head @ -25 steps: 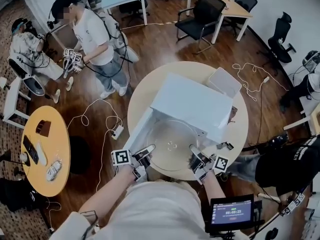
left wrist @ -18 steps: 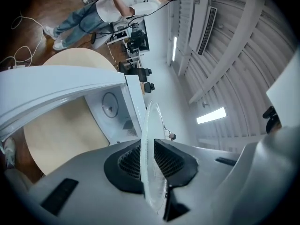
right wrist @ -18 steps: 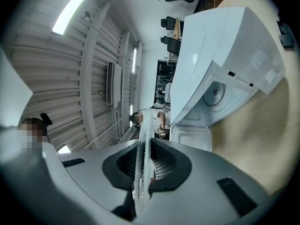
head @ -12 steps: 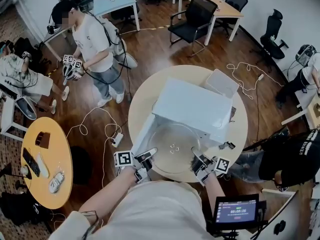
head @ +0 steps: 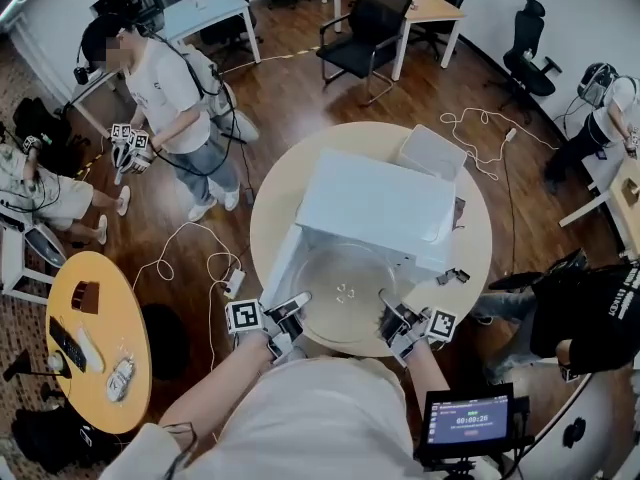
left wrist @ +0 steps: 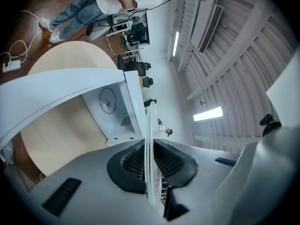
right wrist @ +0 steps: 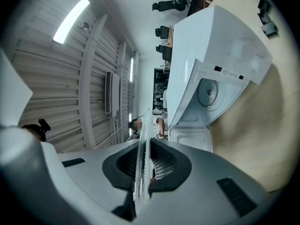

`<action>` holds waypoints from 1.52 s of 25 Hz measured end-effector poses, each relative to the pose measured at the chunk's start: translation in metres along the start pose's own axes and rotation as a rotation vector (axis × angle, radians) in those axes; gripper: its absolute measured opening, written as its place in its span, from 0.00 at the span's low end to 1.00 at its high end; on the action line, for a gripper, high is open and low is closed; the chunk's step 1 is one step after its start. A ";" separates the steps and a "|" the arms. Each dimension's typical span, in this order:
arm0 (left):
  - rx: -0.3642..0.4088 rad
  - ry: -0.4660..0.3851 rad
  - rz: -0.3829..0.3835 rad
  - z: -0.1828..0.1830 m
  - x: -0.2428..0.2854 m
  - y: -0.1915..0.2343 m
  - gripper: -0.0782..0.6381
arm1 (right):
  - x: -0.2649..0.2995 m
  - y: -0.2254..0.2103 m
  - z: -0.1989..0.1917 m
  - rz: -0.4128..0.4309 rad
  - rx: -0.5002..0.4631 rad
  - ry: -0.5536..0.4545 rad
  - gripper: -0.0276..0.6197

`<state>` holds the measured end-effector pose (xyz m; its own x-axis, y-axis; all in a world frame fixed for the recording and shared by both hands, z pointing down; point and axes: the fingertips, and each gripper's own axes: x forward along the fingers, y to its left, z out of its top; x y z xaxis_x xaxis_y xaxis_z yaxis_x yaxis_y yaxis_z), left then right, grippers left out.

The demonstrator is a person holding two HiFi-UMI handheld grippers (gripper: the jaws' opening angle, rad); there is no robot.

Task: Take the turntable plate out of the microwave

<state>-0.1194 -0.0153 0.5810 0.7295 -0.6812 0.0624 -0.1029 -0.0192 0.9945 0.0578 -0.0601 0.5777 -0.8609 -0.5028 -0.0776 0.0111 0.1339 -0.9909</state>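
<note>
You've got the turntable plate (head: pixel 345 290) pinched in the left tongs (head: pixel 298 301), just tightened, and the right tongs (head: pixel 387 315), mostly out of the microwave (head: pixel 375 206) but not yet clear.

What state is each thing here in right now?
Turntable plate: out in front of the microwave, held flat by its rim.
Left tool: shut on the plate's left rim, jaws just tightened a little.
Right tool: shut on the plate's right rim.
Microwave door: swung open to the left.
Tablet screen: lit.
</note>
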 end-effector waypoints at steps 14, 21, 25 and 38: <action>0.021 0.032 -0.001 -0.020 0.006 -0.007 0.17 | -0.018 0.001 0.000 -0.010 -0.046 0.008 0.09; 0.024 0.024 0.001 -0.028 -0.001 -0.019 0.17 | -0.020 0.019 -0.003 -0.006 -0.102 0.039 0.09; 0.034 0.029 0.009 -0.034 -0.004 -0.016 0.17 | -0.022 0.018 -0.007 -0.019 -0.119 0.060 0.09; 0.019 0.024 0.028 -0.050 -0.006 -0.003 0.17 | -0.034 0.004 -0.016 -0.053 -0.107 0.081 0.09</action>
<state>-0.0903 0.0253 0.5822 0.7421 -0.6638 0.0928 -0.1363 -0.0139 0.9906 0.0794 -0.0288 0.5783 -0.8970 -0.4419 -0.0121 -0.0862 0.2018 -0.9756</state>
